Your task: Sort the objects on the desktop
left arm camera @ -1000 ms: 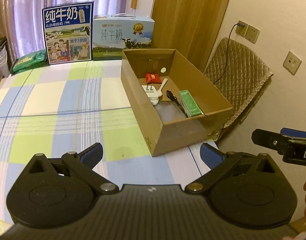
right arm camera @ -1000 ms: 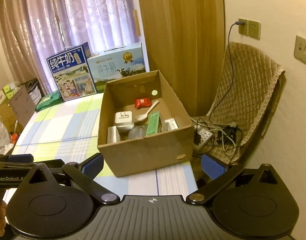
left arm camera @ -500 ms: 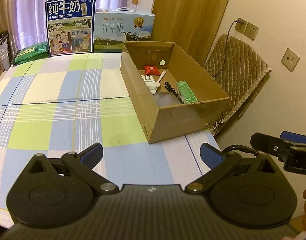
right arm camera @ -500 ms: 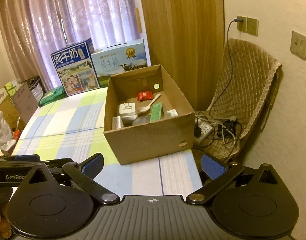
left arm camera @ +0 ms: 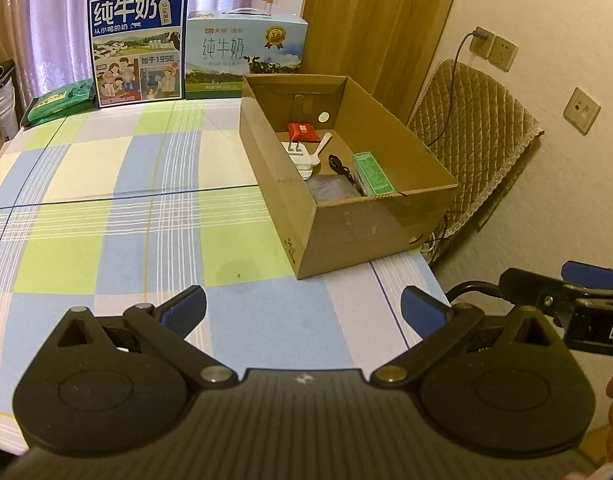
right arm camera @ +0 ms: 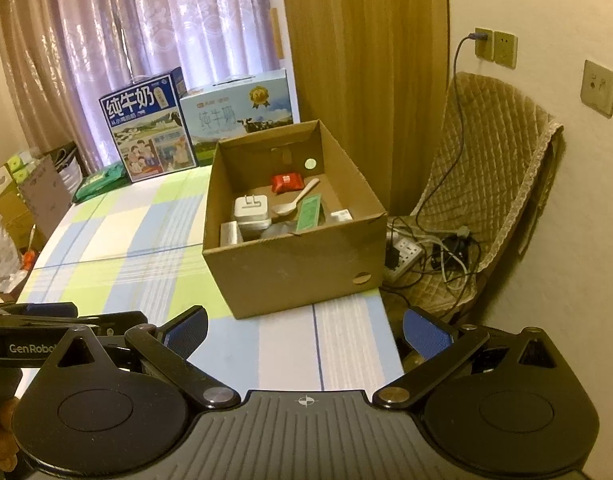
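While both claws hang above the near table edge, each view reads as follows.

Left wrist view
- Left gripper (left arm camera: pixel 303 310): blue-padded fingers spread wide, released, holding nothing.
- Open brown cardboard box (left arm camera: pixel 370 216): sits at the right end of the checked blue, green and white tablecloth (left arm camera: pixel 106 200); its long axis runs away from the camera.
- Flat green rectangular packet (left arm camera: pixel 372 173): inside the box by the near right wall, long axis along the box's length.
- White plastic spoon (left arm camera: pixel 321 147): bowl towards the near left, handle pointing to the far right.
- Small red wrapped packet (left arm camera: pixel 302 131): near the far wall.
- White plug adapter (left arm camera: pixel 298 154): beside the spoon, prongs up.

Right wrist view
- Right gripper (right arm camera: pixel 305 330): fingers apart, released, empty.
- Box: ahead, well apart from the fingertips.
- Two blue milk cartons (right arm camera: pixel 194 128): upright behind the box.
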Motion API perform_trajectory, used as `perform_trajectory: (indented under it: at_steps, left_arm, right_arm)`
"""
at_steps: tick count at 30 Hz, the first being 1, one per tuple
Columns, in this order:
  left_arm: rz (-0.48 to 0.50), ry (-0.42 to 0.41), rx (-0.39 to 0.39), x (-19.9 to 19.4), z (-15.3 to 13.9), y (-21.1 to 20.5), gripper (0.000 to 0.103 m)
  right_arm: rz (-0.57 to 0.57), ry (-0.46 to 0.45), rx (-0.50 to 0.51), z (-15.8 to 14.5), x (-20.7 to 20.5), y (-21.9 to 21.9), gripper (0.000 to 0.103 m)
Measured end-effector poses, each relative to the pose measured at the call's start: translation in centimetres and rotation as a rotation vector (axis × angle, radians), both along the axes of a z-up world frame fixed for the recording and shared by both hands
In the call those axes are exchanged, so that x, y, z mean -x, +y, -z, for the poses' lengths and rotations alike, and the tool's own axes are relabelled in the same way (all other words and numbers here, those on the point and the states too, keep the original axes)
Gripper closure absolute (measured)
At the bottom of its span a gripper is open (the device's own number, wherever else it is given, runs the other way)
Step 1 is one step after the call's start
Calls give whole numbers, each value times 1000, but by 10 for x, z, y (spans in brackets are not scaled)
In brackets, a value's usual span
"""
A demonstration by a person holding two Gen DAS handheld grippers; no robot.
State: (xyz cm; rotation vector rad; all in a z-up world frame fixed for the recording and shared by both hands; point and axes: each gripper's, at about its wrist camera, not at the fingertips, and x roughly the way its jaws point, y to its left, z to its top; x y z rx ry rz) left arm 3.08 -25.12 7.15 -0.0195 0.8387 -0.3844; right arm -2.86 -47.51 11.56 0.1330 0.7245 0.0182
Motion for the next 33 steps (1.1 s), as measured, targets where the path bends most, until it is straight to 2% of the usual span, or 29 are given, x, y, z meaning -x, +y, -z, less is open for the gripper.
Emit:
perform_trajectory:
  at_steps: [33]
  left_arm:
    - [7, 1, -15, -2, 3, -3, 1]
  right_arm:
    - [13, 5, 0, 5, -1, -1, 2]
